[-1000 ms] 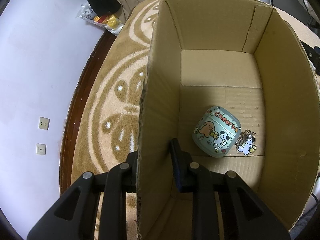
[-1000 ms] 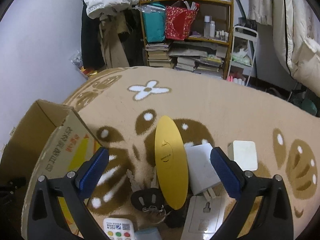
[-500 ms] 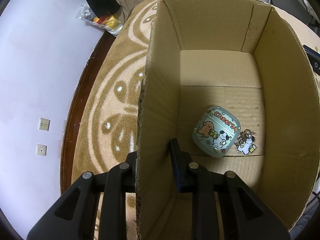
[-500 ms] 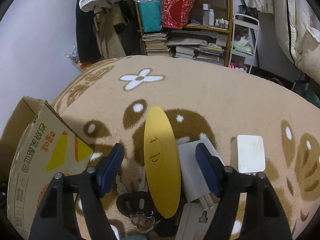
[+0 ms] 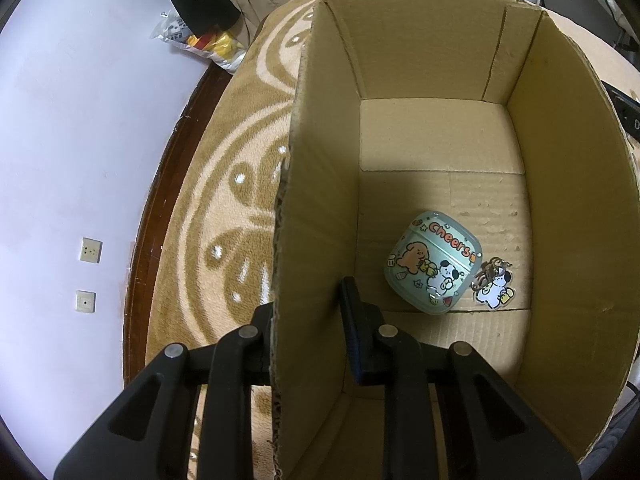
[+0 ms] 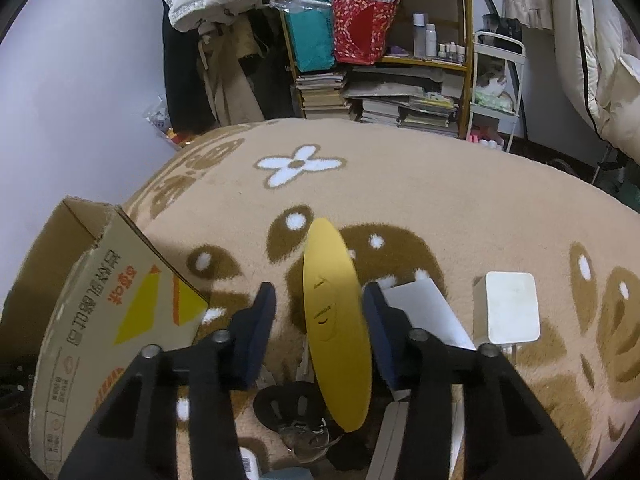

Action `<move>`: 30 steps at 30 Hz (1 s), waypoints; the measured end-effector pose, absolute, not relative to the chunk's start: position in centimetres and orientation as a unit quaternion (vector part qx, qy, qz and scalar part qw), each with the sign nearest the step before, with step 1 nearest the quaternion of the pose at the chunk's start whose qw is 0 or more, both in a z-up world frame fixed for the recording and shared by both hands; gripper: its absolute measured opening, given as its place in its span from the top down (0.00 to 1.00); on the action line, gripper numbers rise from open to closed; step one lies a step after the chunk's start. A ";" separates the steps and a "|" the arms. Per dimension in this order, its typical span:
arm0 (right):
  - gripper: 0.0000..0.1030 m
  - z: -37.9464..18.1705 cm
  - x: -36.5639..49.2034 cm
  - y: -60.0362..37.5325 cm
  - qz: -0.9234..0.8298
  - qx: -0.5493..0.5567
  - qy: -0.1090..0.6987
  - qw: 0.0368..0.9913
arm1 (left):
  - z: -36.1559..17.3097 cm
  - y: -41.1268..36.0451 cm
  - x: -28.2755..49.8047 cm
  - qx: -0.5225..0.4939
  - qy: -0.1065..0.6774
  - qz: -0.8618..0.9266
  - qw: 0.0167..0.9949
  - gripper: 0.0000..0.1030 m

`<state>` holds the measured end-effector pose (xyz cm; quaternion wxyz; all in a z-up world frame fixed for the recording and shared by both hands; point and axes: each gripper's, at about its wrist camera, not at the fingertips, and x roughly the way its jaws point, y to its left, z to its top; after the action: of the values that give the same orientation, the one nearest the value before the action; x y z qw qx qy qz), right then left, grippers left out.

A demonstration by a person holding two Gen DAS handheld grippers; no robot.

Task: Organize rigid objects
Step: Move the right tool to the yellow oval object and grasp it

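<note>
Closing in: right gripper [image 6: 318,320] has narrowed its jaws around the yellow disc [image 6: 334,328] since a second ago, though gaps show on both sides, so not yet gripped. Disc stands on edge on the rug [image 6: 440,208] among chargers and keys. Pickup looks imminent. Left gripper [image 5: 308,332] unchanged, clamped on the cardboard box [image 5: 316,216] wall, steadying it. Earbud case [image 5: 432,266] lies on the box floor.
</note>
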<state>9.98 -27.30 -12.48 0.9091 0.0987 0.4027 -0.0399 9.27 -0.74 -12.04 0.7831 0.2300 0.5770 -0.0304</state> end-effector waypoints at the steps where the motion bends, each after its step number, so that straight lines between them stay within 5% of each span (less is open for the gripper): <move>1: 0.59 -12.4 10.0 -27.2 -0.039 0.098 0.403 0.909 | -12.0 -0.8 9.3 0.230 0.577 -0.030 0.783 0.78; 11: 0.60 -12.1 9.8 -26.4 -0.033 0.094 0.403 0.910 | -12.2 -0.8 9.2 0.234 0.576 -0.030 0.783 0.77; 13: 0.76 -12.1 9.8 -26.4 -0.040 0.091 0.403 0.910 | -12.2 -0.8 9.2 0.234 0.575 -0.030 0.783 0.77; 16: 0.78 -12.1 9.7 -27.0 -0.041 0.107 0.404 0.907 | -12.4 -0.8 9.2 0.234 0.576 -0.029 0.783 0.77; 30: 0.73 -13.4 9.8 -28.6 -0.060 0.127 0.436 0.889 | -12.4 -0.6 9.3 0.239 0.575 -0.027 0.782 0.76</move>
<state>9.83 -28.57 -13.43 0.8890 0.1274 0.4358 -0.0598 9.28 -0.65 -12.35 0.7824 0.2389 0.5745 -0.0272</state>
